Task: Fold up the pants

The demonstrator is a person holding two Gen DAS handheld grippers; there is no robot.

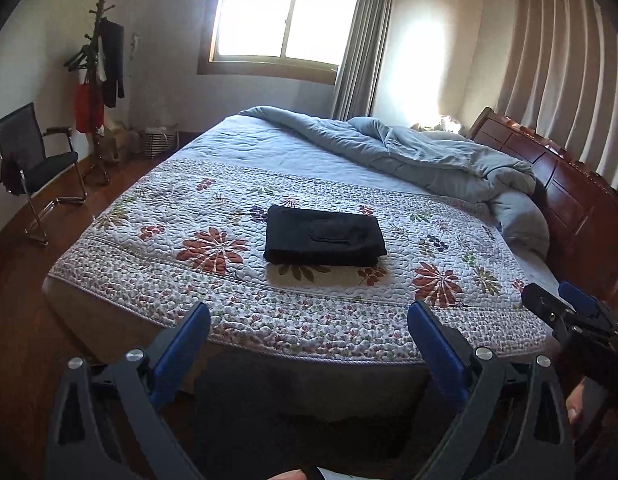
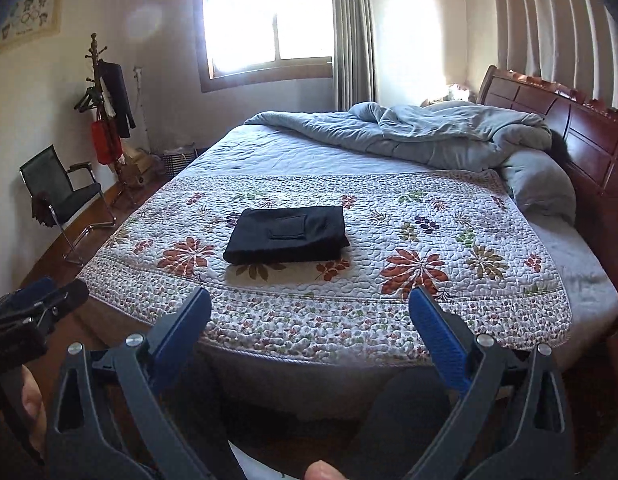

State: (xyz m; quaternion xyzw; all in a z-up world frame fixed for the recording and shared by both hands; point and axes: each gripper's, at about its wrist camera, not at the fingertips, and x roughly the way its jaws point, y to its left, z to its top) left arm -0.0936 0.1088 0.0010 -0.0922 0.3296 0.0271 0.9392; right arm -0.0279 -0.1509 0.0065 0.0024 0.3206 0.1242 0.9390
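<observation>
Black pants [image 1: 324, 240] lie folded into a neat rectangle on the floral quilt [image 1: 213, 292] in the middle of the bed; they also show in the right wrist view [image 2: 287, 240], a pocket facing up. My left gripper [image 1: 309, 316] is open and empty, held back over the bed's near edge, well short of the pants. My right gripper [image 2: 311, 304] is open and empty, likewise back at the near edge. The right gripper also shows at the right edge of the left wrist view [image 1: 565, 304]; the left gripper shows at the left edge of the right wrist view [image 2: 41, 300].
A rumpled blue duvet [image 1: 429, 152] lies piled at the bed's far right by the wooden headboard [image 1: 569, 192]. A black chair [image 1: 33, 164] and a coat stand [image 1: 97, 80] are on the wooden floor to the left. A window [image 1: 285, 12] is behind the bed.
</observation>
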